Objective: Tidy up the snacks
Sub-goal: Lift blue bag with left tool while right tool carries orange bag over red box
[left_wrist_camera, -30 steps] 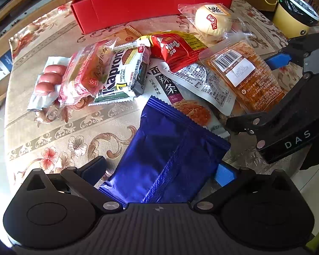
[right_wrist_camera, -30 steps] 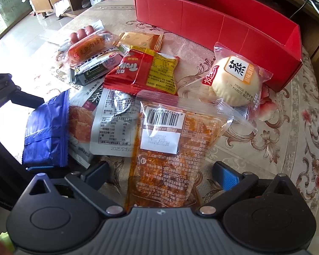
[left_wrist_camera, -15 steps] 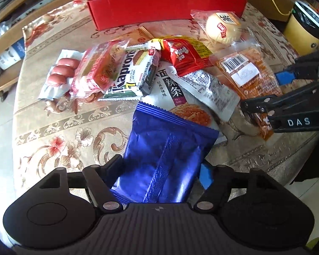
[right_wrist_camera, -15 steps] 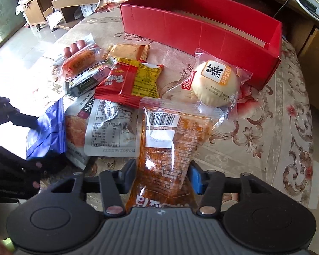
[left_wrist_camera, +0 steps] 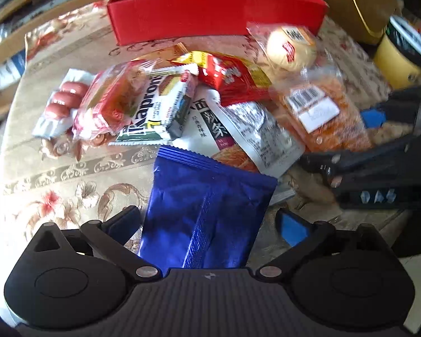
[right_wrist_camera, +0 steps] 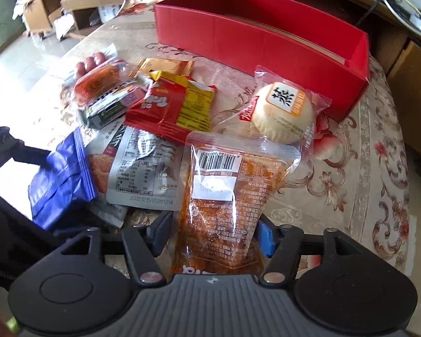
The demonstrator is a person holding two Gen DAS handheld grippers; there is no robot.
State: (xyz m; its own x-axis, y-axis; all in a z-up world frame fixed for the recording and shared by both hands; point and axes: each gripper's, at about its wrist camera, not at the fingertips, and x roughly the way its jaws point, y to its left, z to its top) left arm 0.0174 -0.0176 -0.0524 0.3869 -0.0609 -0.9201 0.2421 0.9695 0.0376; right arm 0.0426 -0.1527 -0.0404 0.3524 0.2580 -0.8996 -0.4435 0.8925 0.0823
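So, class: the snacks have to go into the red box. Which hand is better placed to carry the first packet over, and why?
Probably the right. Its fingers flank the orange packet, though they are opening, and the red box lies just beyond. The left gripper is opening wide around the blue packet.

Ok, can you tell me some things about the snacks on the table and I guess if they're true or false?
1. The red box has snacks inside. False: no snack shows inside it; all lie on the table.
2. The blue packet lies between the left gripper's jaws. True.
3. The round bun sits in a clear wrapper. True.
4. The orange packet between the right gripper's jaws has no barcode. False: a barcode label is near its top.
5. The sausages lie on the blue packet. False: they lie apart, at the pile's far side.
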